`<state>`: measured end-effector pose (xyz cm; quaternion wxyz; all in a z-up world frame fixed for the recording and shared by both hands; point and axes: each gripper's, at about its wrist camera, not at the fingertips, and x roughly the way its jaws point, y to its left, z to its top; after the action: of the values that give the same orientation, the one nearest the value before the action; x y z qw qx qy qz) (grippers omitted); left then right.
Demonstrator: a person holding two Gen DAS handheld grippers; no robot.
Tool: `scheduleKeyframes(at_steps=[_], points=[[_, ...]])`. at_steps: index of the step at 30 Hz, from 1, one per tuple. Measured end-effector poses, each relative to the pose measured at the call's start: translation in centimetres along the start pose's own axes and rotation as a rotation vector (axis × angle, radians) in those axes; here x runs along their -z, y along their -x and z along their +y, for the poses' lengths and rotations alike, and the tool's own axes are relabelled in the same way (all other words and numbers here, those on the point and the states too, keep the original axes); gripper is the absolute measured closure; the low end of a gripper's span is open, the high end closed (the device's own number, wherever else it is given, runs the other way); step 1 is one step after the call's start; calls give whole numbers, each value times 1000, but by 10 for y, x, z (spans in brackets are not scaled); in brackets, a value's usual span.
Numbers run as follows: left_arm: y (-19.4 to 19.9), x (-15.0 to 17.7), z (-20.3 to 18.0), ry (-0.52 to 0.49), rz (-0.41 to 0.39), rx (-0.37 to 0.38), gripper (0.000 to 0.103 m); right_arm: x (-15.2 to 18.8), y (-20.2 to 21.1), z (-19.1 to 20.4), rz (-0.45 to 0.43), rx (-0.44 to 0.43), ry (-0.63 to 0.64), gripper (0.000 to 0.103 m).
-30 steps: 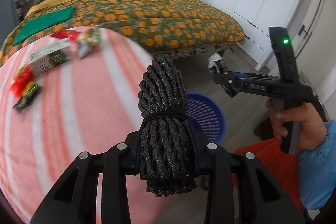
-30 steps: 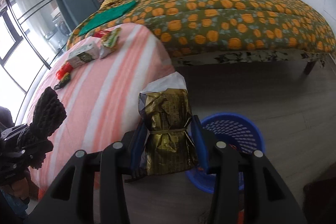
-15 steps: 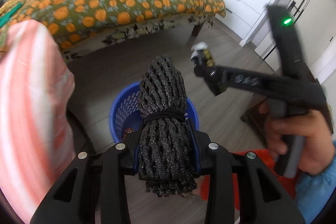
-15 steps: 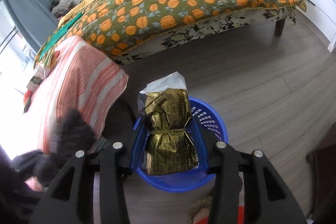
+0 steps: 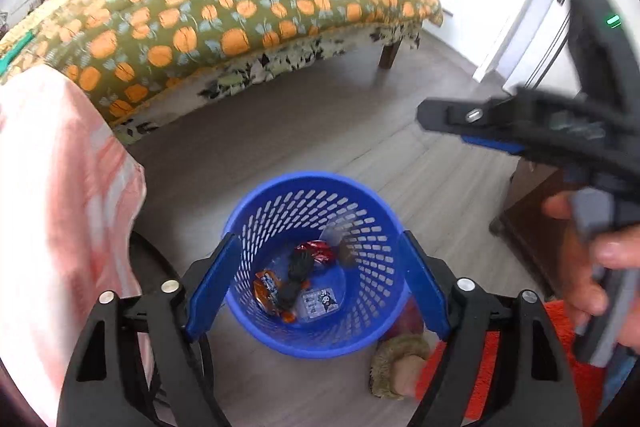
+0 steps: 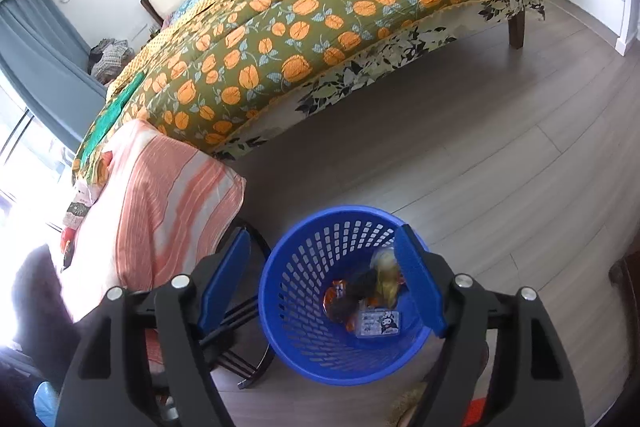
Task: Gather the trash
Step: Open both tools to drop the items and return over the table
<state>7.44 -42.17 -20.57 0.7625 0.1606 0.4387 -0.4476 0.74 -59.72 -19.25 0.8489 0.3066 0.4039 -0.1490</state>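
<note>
In the left wrist view, the right hand-held gripper at the right edge is smeared by motion blur, its handle cut off by the frame. The hand holding it is cut off there too. Print on the small card in the blue basket is too small to read. Trash on the desk at far left is washed out by glare.

- You have a grey wood-plank floor under you.
- Ahead of you stands a bed with an olive cover patterned in orange, on dark wooden legs.
- To your left, a pink-striped cloth drapes a table.
- Bright daylight floods in from the window beside a grey-blue curtain.
- White cupboard doors line your right.
</note>
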Motion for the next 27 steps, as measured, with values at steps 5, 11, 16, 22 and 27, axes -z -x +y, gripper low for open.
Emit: scheduleKeyframes(at_steps=[5, 11, 16, 22, 27], points=[[69, 14, 7, -13, -101, -11, 11, 5, 13, 22, -68, 50, 59, 12], [132, 57, 60, 47, -139, -123, 10, 22, 24, 78, -174, 90, 241, 8], [172, 102, 133, 162, -147, -290, 10, 54, 22, 147, -241, 102, 498, 8], [214, 153, 223, 328, -121, -415, 10, 101, -1, 231, -124, -40, 613, 8], [232, 180, 272, 349, -77, -462, 10, 118, -25, 310, -21, -111, 672, 8]])
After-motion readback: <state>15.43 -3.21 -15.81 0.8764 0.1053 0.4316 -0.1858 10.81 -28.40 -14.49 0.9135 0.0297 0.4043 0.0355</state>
